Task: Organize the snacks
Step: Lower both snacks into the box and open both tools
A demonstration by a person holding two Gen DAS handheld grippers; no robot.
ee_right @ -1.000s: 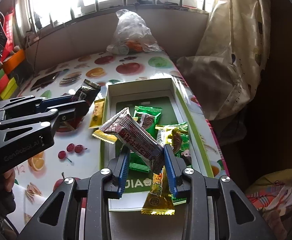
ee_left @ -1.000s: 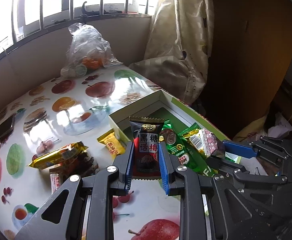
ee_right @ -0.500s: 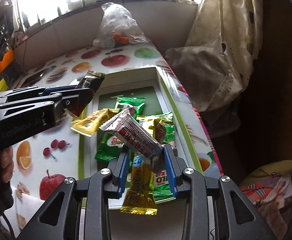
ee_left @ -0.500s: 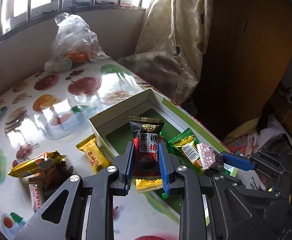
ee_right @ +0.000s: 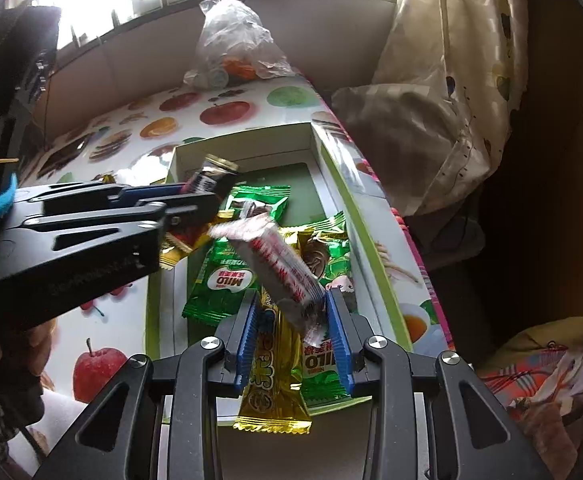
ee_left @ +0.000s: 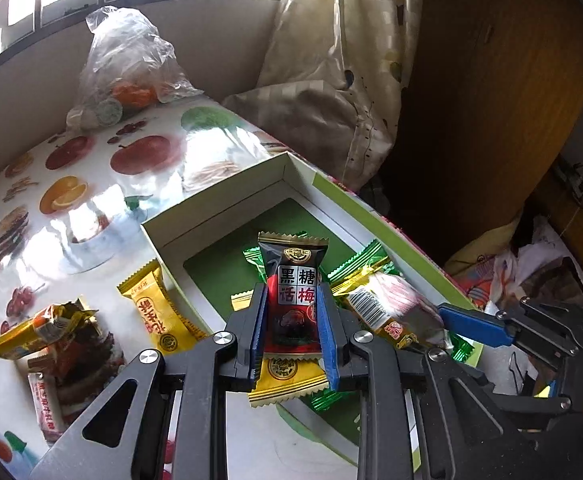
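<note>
the left tool [ee_left: 291, 320] is clamped on a dark red-and-black snack packet [ee_left: 293, 280], its 2 blue pads pressed against the packet's long edges, with the packet standing upright over the open box [ee_left: 227, 208]. in the right wrist view the same tool reaches in from the left, the packet's top poking past its tip above the box's far left corner. the right tool [ee_right: 293, 332] is closed on the lower end of a white-and-red wrapped bar [ee_right: 275, 256], which slants up and to the left over the box. beneath both lie green milo packets [ee_right: 227, 280] and a yellow packet [ee_right: 275, 376] on the box's green floor. outside the box, on the fruit-print counter [ee_left: 139, 168], sit a yellow snack [ee_left: 159, 312] just beside the box wall and more wrappers further left. a clear plastic bag [ee_left: 127, 64] rests at the counter's far edge.
</note>
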